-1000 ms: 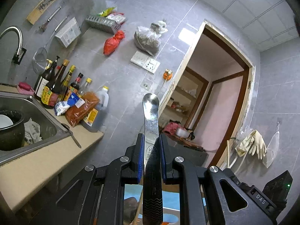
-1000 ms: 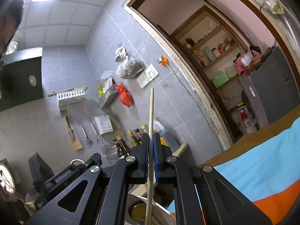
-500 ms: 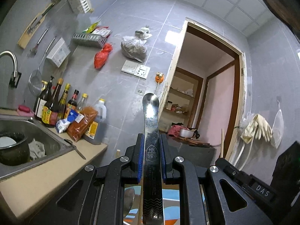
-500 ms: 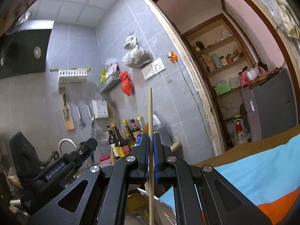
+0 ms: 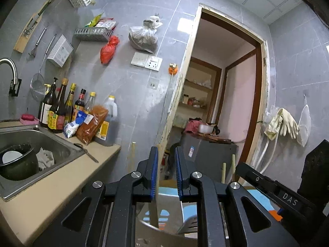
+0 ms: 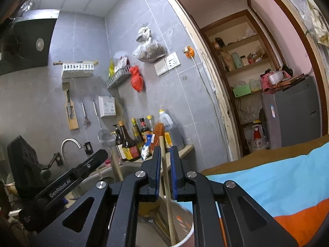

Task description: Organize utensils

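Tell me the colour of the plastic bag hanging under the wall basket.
Red plastic bag, clearest in the left wrist view.

Left wrist view looks forward and upward along its fingers (image 5: 154, 173), low over the desk (image 5: 61, 182), facing the grey tiled wall and open doorway (image 5: 224, 94). Right wrist view sits further right, angled left toward the same wall. Both views share the sauce bottles (image 5: 61, 109) (image 6: 131, 138), the red bag (image 5: 109, 49) (image 6: 136, 78) and the doorway (image 6: 257, 61).
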A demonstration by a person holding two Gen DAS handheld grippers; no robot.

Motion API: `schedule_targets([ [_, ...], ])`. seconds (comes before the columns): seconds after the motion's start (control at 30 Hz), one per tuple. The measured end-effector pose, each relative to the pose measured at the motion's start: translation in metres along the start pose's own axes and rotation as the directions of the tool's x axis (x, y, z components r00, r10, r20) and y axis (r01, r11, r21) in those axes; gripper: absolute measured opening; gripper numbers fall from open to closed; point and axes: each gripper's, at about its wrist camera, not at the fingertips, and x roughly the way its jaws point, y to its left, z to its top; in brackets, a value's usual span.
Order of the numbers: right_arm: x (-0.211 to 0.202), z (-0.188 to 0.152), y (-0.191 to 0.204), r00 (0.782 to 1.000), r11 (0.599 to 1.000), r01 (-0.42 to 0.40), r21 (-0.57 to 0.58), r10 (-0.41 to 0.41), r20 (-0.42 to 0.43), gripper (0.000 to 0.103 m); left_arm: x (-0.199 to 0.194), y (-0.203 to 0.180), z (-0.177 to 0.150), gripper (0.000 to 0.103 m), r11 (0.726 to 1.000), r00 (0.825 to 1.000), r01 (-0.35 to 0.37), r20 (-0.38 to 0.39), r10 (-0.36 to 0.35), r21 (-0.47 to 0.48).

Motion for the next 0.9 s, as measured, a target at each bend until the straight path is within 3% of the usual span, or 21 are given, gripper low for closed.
schedule_targets([
  [0.07,-0.001,0.000,0.001,1.000,1.000,0.004,0.004,-0.004,-0.006,0.011,-0.003,0.000,0.002,0.013,1.000,1.000,0.002,-0.012,-0.002,-0.010],
  [0.17,-0.006,0.003,0.003,1.000,1.000,0.015,0.006,-0.015,-0.007,0.021,-0.006,-0.001,0.007,0.020,1.000,1.000,0.003,-0.026,-0.004,-0.025],
  [0.4,-0.018,0.014,0.005,0.996,0.996,0.090,0.009,-0.090,-0.028,0.026,-0.012,-0.014,0.021,0.030,1.000,0.997,-0.002,-0.077,0.002,-0.008],
  [0.57,-0.038,0.025,0.005,0.987,0.988,0.154,0.021,-0.153,-0.045,0.040,-0.016,-0.028,0.027,0.039,1.000,0.991,0.000,-0.133,0.002,0.014],
  [0.77,-0.069,0.044,0.011,0.976,0.978,0.210,0.012,-0.209,-0.064,0.058,-0.027,-0.053,0.036,0.062,0.999,0.978,-0.006,-0.209,0.014,0.040],
  [0.8,-0.075,0.048,0.012,0.974,0.976,0.218,0.007,-0.217,-0.070,0.061,-0.030,-0.057,0.039,0.070,0.999,0.975,-0.009,-0.223,0.018,0.043],
  [0.9,-0.094,0.060,0.017,0.966,0.969,0.247,-0.009,-0.247,-0.075,0.076,-0.042,-0.072,0.044,0.081,0.997,0.969,-0.033,-0.241,0.047,0.062],
])
